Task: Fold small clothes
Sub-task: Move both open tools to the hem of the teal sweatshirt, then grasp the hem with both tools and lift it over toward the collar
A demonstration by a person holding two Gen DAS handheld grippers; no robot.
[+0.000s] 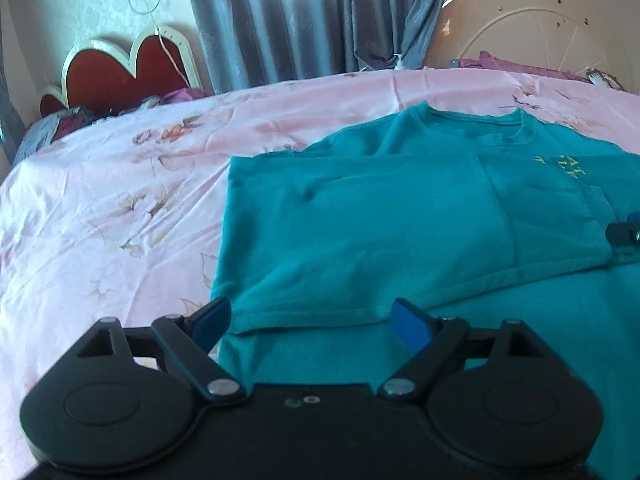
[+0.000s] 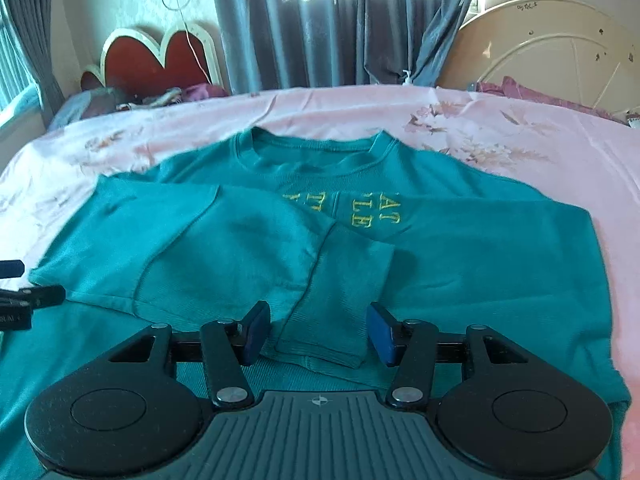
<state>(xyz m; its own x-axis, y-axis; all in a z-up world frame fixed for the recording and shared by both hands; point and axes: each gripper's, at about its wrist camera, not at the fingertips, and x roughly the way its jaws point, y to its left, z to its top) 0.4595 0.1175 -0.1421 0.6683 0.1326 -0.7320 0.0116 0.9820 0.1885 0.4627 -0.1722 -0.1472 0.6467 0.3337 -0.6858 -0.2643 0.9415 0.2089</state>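
A teal sweatshirt [image 1: 360, 216] with yellow letters lies flat on the pink bedsheet, collar away from me; it also shows in the right wrist view [image 2: 460, 248]. Its left side and sleeve are folded in over the body, and the cuff [image 2: 340, 312] lies between the right gripper's fingers. My left gripper [image 1: 312, 322] is open and empty, just above the folded edge near the shirt's left side. My right gripper [image 2: 318, 332] is open, its blue pads on either side of the cuff, not closed on it. The left gripper's tips [image 2: 16, 284] show at the left edge of the right wrist view.
The pink floral bedsheet [image 1: 100, 208] covers a wide bed. A red heart-shaped headboard [image 1: 120, 72] and loose clothes are at the far left. Grey curtains [image 1: 300, 20] hang behind. A cream round board [image 2: 552, 52] leans at the far right.
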